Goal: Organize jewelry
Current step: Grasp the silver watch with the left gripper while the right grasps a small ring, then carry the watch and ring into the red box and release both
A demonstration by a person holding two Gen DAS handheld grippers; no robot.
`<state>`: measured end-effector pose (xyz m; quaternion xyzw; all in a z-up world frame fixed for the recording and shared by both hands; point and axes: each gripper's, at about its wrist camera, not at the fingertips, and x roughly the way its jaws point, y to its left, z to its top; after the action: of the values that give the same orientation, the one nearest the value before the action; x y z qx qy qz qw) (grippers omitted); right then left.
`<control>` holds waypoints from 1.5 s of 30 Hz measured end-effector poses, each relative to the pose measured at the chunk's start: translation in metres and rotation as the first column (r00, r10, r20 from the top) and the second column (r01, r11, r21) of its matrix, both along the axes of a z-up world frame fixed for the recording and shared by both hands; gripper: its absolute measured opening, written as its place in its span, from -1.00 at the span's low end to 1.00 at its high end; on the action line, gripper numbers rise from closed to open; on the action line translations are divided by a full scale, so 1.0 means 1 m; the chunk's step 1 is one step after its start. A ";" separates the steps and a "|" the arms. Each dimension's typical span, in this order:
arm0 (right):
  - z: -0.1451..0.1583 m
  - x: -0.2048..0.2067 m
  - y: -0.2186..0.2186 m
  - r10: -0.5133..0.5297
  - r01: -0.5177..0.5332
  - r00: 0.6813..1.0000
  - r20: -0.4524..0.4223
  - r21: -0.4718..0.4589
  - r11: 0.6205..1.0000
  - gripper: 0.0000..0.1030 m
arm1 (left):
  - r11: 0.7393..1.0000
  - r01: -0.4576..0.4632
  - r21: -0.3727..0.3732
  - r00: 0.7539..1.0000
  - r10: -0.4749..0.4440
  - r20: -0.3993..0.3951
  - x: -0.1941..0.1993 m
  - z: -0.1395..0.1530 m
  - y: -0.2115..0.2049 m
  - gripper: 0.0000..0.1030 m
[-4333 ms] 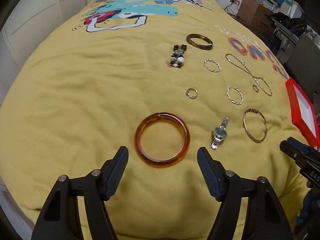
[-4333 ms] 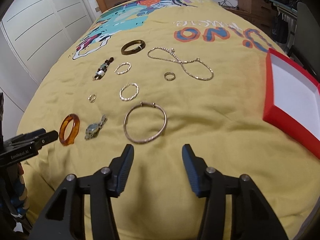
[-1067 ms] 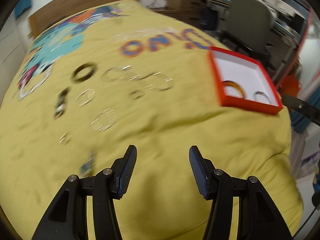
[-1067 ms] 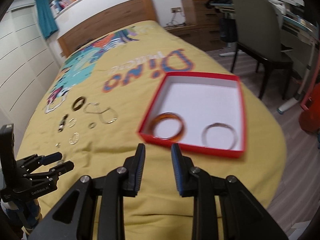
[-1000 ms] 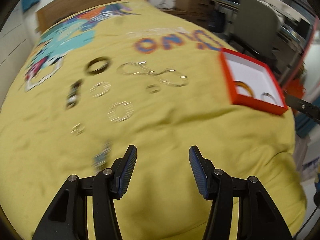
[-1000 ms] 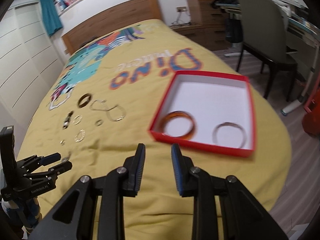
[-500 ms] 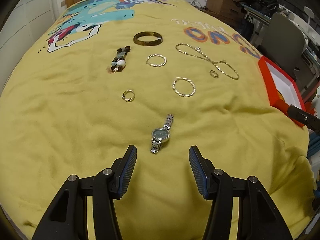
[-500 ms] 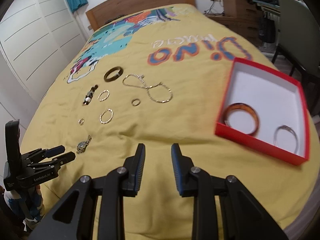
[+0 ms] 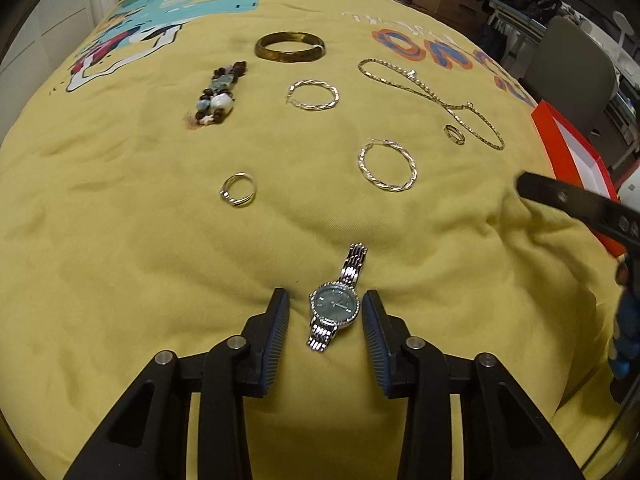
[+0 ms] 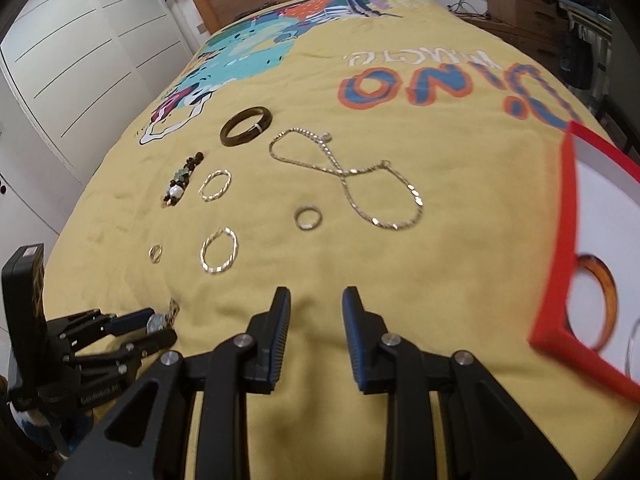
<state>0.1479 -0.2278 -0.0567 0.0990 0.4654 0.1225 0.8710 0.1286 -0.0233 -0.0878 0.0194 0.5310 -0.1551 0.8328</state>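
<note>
A silver watch point(image 9: 335, 306) with a dark green face lies on the yellow bedspread between the fingers of my open left gripper point(image 9: 323, 325), which straddles it without touching. In the right wrist view the left gripper point(image 10: 154, 328) sits around the watch point(image 10: 157, 321) at lower left. My right gripper point(image 10: 315, 320) is open and empty above bare bedspread. The red box point(image 10: 560, 248) at right holds an amber bangle point(image 10: 600, 276) and a thin bangle at the frame edge.
On the bedspread lie a dark bangle point(image 9: 289, 46), a bead bracelet point(image 9: 218, 94), two twisted hoops point(image 9: 314, 95) point(image 9: 387, 165), a gold chain point(image 9: 432, 96), a silver ring point(image 9: 237, 194) and a small ring point(image 9: 454, 134). The bed edge and a chair are at right.
The left gripper has moved down and forward until its fingers straddle the watch, and its jaws have narrowed. The right gripper has swung left and lower, away from the red box.
</note>
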 end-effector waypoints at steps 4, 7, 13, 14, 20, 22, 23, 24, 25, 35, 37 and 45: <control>-0.007 0.021 0.005 0.004 -0.004 1.000 -0.002 0.012 1.000 -0.50 | 1.000 0.026 -0.007 1.000 -0.026 0.002 -0.001 0.000 -0.002 -0.54; -0.014 0.035 0.010 0.011 -0.011 1.000 -0.006 0.021 1.000 -0.50 | 0.999 0.025 -0.028 1.000 -0.025 -0.003 -0.001 0.001 0.001 -0.54; -0.022 0.060 0.018 0.012 -0.012 1.000 -0.009 0.007 1.000 -0.50 | 0.997 0.014 -0.081 1.000 -0.015 -0.006 0.001 0.006 0.010 -0.54; -0.023 0.063 0.019 0.011 -0.011 1.000 -0.009 0.005 1.000 -0.50 | 0.996 0.014 -0.089 1.000 -0.014 -0.005 0.001 0.008 0.011 -0.54; -0.028 0.071 0.024 0.014 -0.015 1.000 -0.021 -0.031 0.999 -0.61 | 0.994 0.008 -0.106 1.000 -0.007 0.012 -0.001 0.015 0.012 -0.54; -0.028 0.068 0.024 0.013 -0.014 1.000 -0.021 -0.033 0.999 -0.63 | 0.994 0.006 -0.108 1.000 -0.004 0.019 -0.002 0.018 0.012 -0.54; -0.026 0.065 0.023 0.012 -0.012 1.000 -0.017 -0.033 0.999 -0.63 | 0.994 0.006 -0.108 1.000 -0.003 0.022 -0.003 0.020 0.011 -0.54; -0.025 0.063 0.023 0.011 -0.012 1.000 -0.013 -0.032 0.999 -0.63 | 0.994 0.006 -0.109 1.000 -0.003 0.026 -0.004 0.022 0.011 -0.54; -0.023 0.059 0.022 0.011 -0.012 1.000 -0.007 -0.030 0.999 -0.63 | 0.994 0.005 -0.108 1.000 -0.002 0.030 -0.005 0.024 0.011 -0.54; 0.017 0.008 0.002 -0.023 0.023 0.998 0.065 0.001 1.000 -0.63 | 0.994 0.013 -0.111 0.997 -0.004 0.078 -0.027 0.055 0.002 -0.54; 0.026 -0.007 -0.010 -0.041 0.041 0.996 0.083 0.003 0.999 -0.63 | 0.992 0.019 -0.128 0.997 -0.009 0.079 -0.031 0.061 -0.004 -0.54; 0.042 -0.062 -0.077 -0.154 0.155 0.981 0.114 0.002 0.988 -0.63 | 0.981 0.101 -0.168 0.993 -0.090 0.075 -0.036 0.078 -0.056 -0.54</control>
<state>0.0857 -0.3047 -0.0143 0.1249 0.4063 0.0585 0.9033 0.0923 -0.0791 -0.0101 -0.0215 0.4861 -0.2393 0.8402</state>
